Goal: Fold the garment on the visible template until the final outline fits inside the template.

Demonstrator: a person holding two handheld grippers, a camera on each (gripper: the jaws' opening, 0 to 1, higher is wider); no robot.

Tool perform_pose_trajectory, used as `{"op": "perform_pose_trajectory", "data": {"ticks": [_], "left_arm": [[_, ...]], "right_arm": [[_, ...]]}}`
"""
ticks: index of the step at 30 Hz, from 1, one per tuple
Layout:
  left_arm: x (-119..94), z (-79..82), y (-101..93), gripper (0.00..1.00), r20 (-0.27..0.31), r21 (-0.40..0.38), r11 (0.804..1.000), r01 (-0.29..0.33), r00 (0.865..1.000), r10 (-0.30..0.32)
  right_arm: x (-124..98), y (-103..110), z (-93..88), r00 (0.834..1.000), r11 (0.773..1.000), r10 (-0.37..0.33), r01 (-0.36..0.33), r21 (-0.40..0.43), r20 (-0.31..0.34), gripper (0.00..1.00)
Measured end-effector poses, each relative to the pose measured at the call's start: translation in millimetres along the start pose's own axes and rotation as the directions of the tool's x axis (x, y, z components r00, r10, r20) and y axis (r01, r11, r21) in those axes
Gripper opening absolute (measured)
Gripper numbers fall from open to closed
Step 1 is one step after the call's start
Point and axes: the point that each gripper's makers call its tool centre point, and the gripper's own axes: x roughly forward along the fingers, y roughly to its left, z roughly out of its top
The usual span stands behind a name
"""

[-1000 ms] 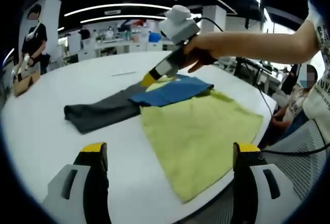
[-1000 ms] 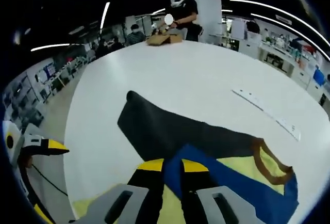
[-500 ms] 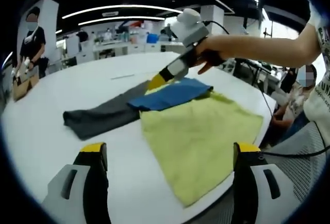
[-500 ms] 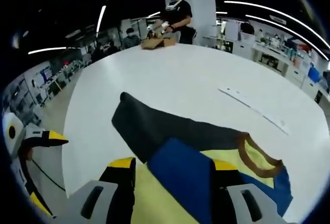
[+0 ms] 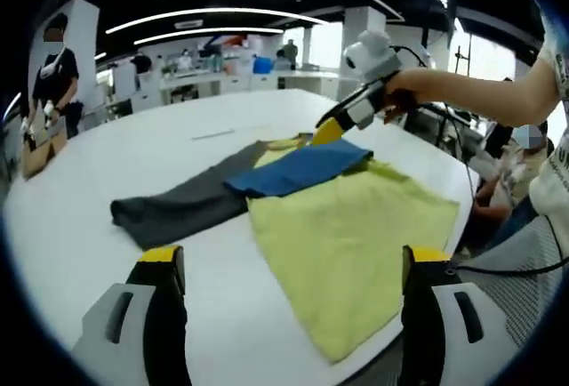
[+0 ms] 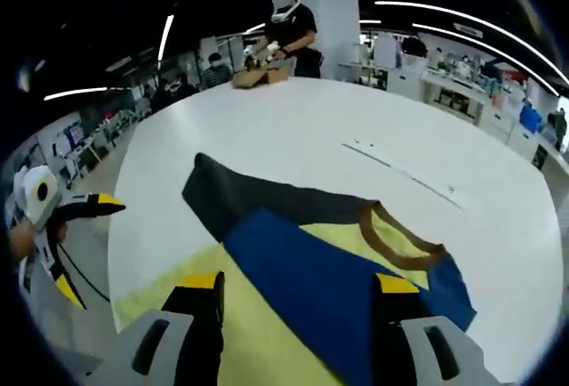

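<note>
- My left gripper (image 5: 289,315) hangs low over the near edge of the white table (image 5: 80,181), its jaws spread wide with nothing between them.
- My right gripper (image 6: 298,333) hovers above the garment (image 6: 302,315); its jaws are parted, and the cloth beneath them is not pinched. From the left gripper view it (image 5: 331,128) hangs at the far side of the garment, yellow tips just above the blue part.
- The garment (image 5: 347,235) lies flat on the table: a yellow-green body nearest my left gripper, a blue sleeve (image 5: 298,168) folded across its upper part, and a dark grey sleeve (image 5: 182,208) stretched out to the left on the bare tabletop.
- In the right gripper view a brown-trimmed neckline (image 6: 400,239) shows beyond the blue sleeve (image 6: 311,266), with the dark grey sleeve (image 6: 240,199) running away from it.
- A thin white strip (image 6: 404,172) lies on the table well apart from the garment.
- At the far edge a person (image 6: 289,30) stands by an open cardboard box (image 6: 258,75); I cannot tell what is in it.
</note>
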Motion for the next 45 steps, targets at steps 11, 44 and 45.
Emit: {"op": "perform_pose_trajectory", "data": {"ticks": [11,44,45], "left_arm": [[12,2.6,18.0,0.96,-0.024,0.010,1.000,-0.019,1.000,0.019],[91,21.4,49.9,0.48,-0.026,-0.060,0.991,-0.119,0.993,0.118],[94,20.1,51.2,0.47,-0.030,-0.064,0.991,-0.119,0.993,0.118]], "right_arm": [[-45,-35,-42.1,0.997,0.997,-0.071,0.072,0.034,-0.019,0.61],[-60,-79,-117.9,0.965,0.963,-0.256,0.259,0.072,-0.052,0.20],[-60,-80,-119.1,0.963,0.962,-0.263,0.266,0.063,-0.056,0.19]]}}
